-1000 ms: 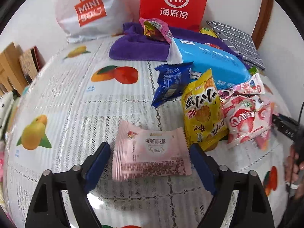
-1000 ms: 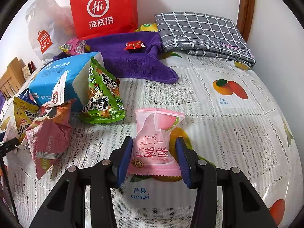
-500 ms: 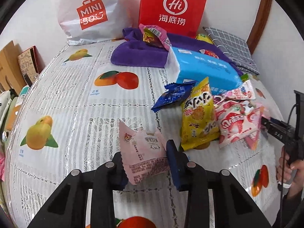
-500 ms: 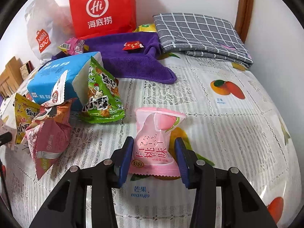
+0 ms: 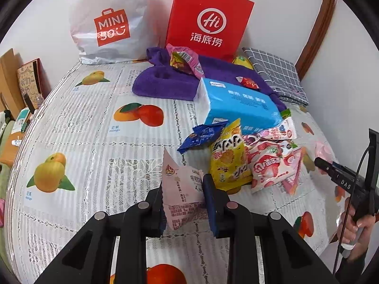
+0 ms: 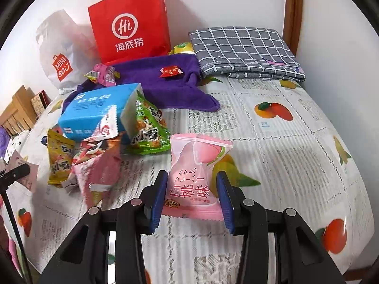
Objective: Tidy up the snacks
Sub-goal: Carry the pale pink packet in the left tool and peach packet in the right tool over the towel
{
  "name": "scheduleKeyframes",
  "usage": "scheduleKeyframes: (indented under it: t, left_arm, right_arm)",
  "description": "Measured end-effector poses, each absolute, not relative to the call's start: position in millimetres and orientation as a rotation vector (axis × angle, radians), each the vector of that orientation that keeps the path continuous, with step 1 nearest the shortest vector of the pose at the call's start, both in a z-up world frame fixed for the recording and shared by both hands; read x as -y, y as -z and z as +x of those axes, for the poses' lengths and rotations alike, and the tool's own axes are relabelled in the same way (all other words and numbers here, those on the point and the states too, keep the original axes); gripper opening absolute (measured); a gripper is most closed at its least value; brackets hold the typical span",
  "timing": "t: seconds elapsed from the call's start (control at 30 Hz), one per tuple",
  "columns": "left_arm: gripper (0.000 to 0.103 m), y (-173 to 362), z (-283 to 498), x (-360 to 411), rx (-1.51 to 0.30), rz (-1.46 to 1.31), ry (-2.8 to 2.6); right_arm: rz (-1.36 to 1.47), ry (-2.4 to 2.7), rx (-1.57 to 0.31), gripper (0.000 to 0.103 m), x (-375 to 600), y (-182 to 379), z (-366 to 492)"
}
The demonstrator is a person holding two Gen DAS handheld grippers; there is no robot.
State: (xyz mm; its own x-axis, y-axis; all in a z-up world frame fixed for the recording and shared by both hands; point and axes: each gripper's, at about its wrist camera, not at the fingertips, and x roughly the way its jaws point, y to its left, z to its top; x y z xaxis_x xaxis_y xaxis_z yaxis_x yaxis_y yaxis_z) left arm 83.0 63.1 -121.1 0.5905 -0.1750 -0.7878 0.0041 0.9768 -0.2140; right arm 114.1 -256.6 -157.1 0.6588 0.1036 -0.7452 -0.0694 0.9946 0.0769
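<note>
- The bench [image 6: 296, 156], under a lace cloth printed with fruit, carries everything I see.
- A red paper bag [image 5: 208, 19] stands against the wall at twelve o'clock, with a white plastic bag [image 5: 106, 21] beside it at eleven.
- A purple towel [image 6: 170, 87] lies in front of the red bag, and a grey checked cloth [image 6: 241, 49] lies folded at one o'clock in my right view.
- A blue tissue pack [image 5: 236, 104] rests at the towel's near edge, at one o'clock in my left view.
- The loose snack pile [image 5: 251, 158] sits just below that pack, at two o'clock from my left jaws; a yellow packet [image 5: 227, 158] stands on its near side.
- My right gripper [image 6: 193, 194] has its jaws clenched on a pink peach packet [image 6: 191, 177], held upright at the centre of that view.
- My left gripper [image 5: 183, 201] has its jaws clamped tight on a pale pink pastry packet [image 5: 182, 189], crumpled between the pads, just left of the yellow packet.
- A small red candy [image 6: 171, 71] lies on the towel at twelve o'clock.
</note>
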Motion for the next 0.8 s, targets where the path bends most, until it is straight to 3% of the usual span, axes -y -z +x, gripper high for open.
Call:
scheduleKeyframes:
  t: [0.8]
  left_arm:
    - [0.025,75.0,96.7,-32.5,-0.876,-0.173,0.175]
  right_arm:
    - [0.042,-0.129,-0.818,0.042,227.0,107.7,86.2]
